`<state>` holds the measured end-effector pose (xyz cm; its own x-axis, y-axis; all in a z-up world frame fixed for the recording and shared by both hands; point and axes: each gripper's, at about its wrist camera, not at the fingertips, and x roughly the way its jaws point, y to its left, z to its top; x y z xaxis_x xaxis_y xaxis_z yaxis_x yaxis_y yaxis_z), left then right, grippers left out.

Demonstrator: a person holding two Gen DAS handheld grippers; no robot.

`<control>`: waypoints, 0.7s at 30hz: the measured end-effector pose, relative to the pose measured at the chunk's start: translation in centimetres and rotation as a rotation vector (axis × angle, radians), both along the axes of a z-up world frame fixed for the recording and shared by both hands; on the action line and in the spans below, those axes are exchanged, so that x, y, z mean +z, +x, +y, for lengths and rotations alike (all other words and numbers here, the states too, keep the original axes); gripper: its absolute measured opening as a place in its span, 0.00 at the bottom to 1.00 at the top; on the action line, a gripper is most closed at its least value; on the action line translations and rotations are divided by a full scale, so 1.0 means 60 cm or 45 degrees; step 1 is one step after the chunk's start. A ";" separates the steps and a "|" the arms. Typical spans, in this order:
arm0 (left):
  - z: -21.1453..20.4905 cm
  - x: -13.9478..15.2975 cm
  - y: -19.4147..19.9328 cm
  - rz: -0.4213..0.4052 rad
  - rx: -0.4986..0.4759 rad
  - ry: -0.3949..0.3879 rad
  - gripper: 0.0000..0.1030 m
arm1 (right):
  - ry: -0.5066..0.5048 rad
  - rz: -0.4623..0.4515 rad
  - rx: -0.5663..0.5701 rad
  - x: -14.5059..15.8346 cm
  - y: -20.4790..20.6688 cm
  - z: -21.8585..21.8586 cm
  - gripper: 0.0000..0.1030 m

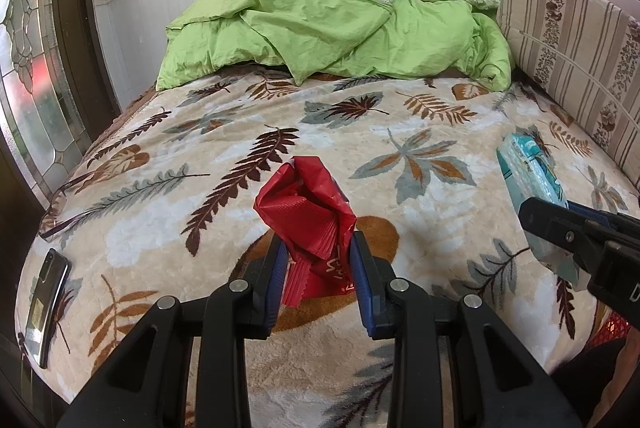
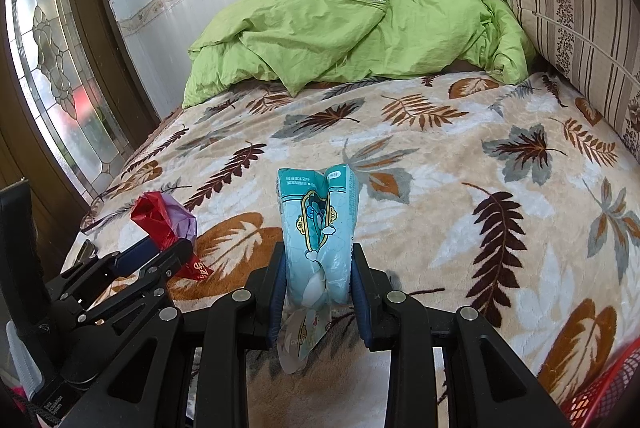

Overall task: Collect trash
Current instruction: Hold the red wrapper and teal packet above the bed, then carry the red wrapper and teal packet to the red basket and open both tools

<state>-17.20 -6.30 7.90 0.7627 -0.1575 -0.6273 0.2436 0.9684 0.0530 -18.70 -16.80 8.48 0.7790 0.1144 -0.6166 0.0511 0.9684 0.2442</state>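
**Q:** Jaws first: what do they hold?

**R:** Left gripper (image 1: 316,268) has its jaws closed narrowly on a red wrapper (image 1: 306,216), crumpled, most of it sticking out forward past the pads. Right gripper (image 2: 318,282) is clamped the same way on a teal tissue pack (image 2: 320,224), which stands up between the jaws with its long axis running away from the camera and its opening flap hanging below.

**Q:** Where are both pieces relative to the bed?

**R:** Both appear lifted off the blanket (image 1: 400,196), over the near edge of the bed, the wrapper toward the left side and the pack toward the right. The two grippers sit side by side, near each other but not touching.

**Q:** Anything left lying there?

**R:** A phone (image 1: 46,304) lies at the near left edge, likely not trash. A green quilt (image 1: 340,28) is bunched at the far edge.

**Q:** What does the next move turn on?

**R:** Probably a red basket (image 2: 604,388), glimpsed at the near right corner, below and right of the right jaws. If that is the bin, the right hand is nearer and the left must cross over.
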 end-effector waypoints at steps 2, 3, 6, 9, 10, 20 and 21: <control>0.002 0.002 0.000 0.015 -0.030 -0.019 0.29 | 0.021 -0.006 -0.012 0.003 -0.006 -0.005 0.30; 0.000 0.004 -0.002 0.014 -0.044 -0.021 0.29 | 0.045 -0.005 -0.018 0.005 -0.012 -0.009 0.30; -0.008 0.018 -0.014 0.003 -0.115 -0.038 0.29 | 0.115 0.004 -0.038 0.013 -0.043 -0.030 0.30; -0.030 0.036 -0.036 -0.011 -0.209 -0.050 0.29 | 0.174 0.003 -0.064 0.027 -0.083 -0.056 0.30; -0.036 0.041 -0.041 -0.010 -0.237 -0.061 0.29 | 0.183 -0.008 -0.082 0.035 -0.101 -0.068 0.30; -0.081 0.094 -0.084 0.013 -0.577 -0.101 0.29 | 0.231 -0.086 -0.333 0.090 -0.280 -0.192 0.31; -0.086 0.101 -0.088 0.025 -0.627 -0.112 0.30 | 0.242 -0.087 -0.374 0.091 -0.303 -0.207 0.31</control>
<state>-22.49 -11.44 13.97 0.5724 -0.5489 -0.6092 0.6732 0.7387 -0.0330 -36.87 -29.21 13.96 0.8345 -0.0132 -0.5509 0.2980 0.8517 0.4311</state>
